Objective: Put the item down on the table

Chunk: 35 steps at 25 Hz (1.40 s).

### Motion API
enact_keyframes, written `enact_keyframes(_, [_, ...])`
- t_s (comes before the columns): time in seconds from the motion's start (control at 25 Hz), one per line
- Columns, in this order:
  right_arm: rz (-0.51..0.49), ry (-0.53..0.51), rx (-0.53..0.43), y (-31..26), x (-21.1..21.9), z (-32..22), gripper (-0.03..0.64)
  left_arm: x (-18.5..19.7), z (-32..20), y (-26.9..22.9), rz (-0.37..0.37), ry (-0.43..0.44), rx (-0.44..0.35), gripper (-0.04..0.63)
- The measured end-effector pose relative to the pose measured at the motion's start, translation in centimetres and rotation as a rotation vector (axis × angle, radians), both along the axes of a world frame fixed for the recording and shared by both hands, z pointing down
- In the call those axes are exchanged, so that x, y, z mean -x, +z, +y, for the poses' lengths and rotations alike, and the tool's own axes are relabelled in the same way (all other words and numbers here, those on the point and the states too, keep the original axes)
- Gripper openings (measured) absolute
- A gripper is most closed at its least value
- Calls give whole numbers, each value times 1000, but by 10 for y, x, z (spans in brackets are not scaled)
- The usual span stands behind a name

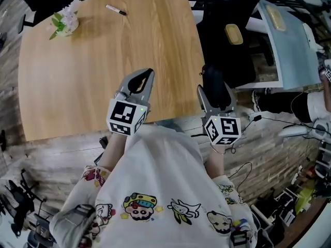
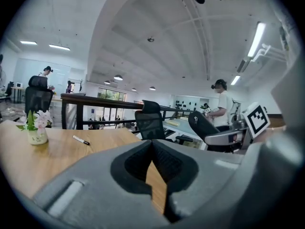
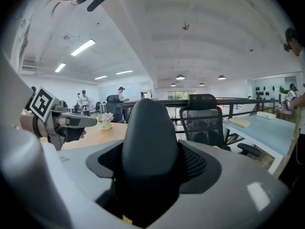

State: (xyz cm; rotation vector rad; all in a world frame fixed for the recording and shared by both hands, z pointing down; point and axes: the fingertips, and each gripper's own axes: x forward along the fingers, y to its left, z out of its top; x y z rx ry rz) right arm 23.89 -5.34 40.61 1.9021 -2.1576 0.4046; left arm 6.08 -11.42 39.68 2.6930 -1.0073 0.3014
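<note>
Right tool [image 1: 214, 99] is clamped on a rounded black item [image 1: 215, 81], held in the air just past the wooden surface's [image 1: 77, 87] right edge. Left tool [image 1: 147, 77], tips together and empty, hovers over its near edge. Far across it lies a marker [image 1: 116, 10].

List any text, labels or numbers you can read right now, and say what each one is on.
No readable text in any view.
Black-and-white marker cubes: square patterns only, no letters.
White cartoon-print shirt: pictures only, no legible words.
Small white flower pot: any label is too small to read.
Black rounded item: no print visible.
</note>
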Motion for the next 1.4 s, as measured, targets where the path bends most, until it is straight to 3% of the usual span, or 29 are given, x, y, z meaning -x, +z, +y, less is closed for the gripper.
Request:
enact_keyframes(0.28, [-30, -181, 2, 10, -6, -47, 353, 5, -14, 7, -20, -191, 3, -2])
enact_keyframes(0.6, [-53, -294, 27, 20, 16, -82, 353, 34, -24, 6, -42, -313, 13, -2])
enact_keyframes(0.84, [-61, -315, 42, 20, 34, -98, 354, 51, -35, 0, -37, -329, 9, -2])
enact_keyframes(1.4, [-23, -313, 42, 18, 54, -102, 353, 58, -39, 6, -30, -271, 22, -2])
